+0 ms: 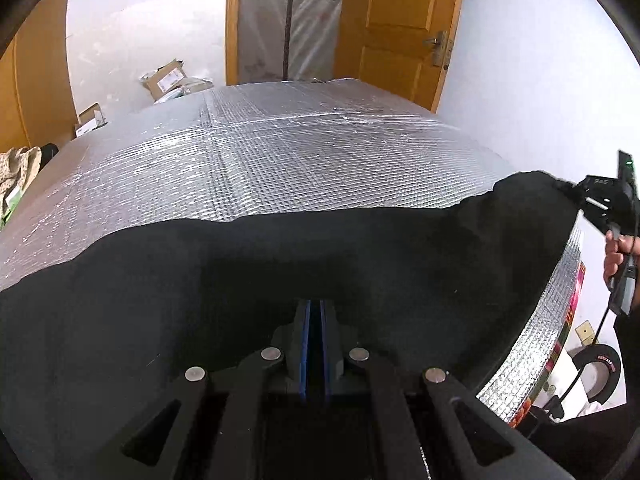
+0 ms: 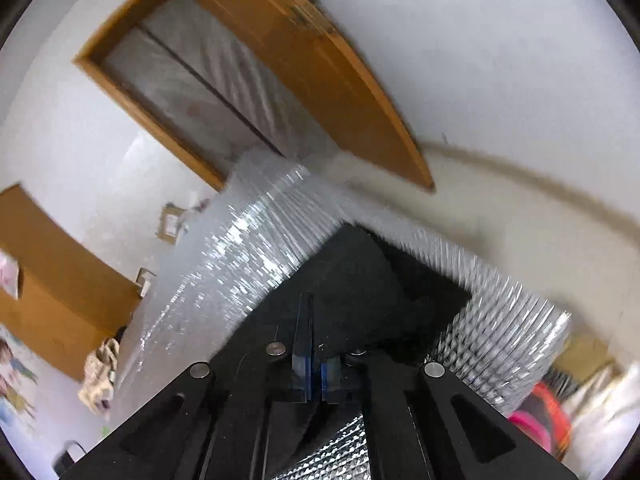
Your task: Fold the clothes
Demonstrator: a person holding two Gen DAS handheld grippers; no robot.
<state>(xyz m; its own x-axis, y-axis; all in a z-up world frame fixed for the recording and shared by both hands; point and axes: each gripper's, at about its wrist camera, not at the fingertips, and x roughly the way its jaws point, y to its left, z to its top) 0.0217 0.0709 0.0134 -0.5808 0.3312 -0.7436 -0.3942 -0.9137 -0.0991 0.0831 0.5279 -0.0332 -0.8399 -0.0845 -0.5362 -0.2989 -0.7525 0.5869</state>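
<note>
A: Where's the black garment (image 1: 280, 264)?

B: Spread on the silver-covered desk (image 1: 280, 152), ahead of my left gripper (image 1: 316, 320), whose fingers are together, seemingly pinching its near edge.

A: And the right?

B: My right gripper (image 2: 314, 344) is closed too, with cloth at its fingers. It looks soft, light and floppy, so I'd hold hems and corners.

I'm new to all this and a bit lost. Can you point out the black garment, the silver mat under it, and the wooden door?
black garment (image 1: 280, 264): left wrist view, middle of the cloth.
silver mat (image 1: 280, 152): left wrist view, bare quilted top.
wooden door (image 1: 400, 32): left wrist view, centre panel.
</note>
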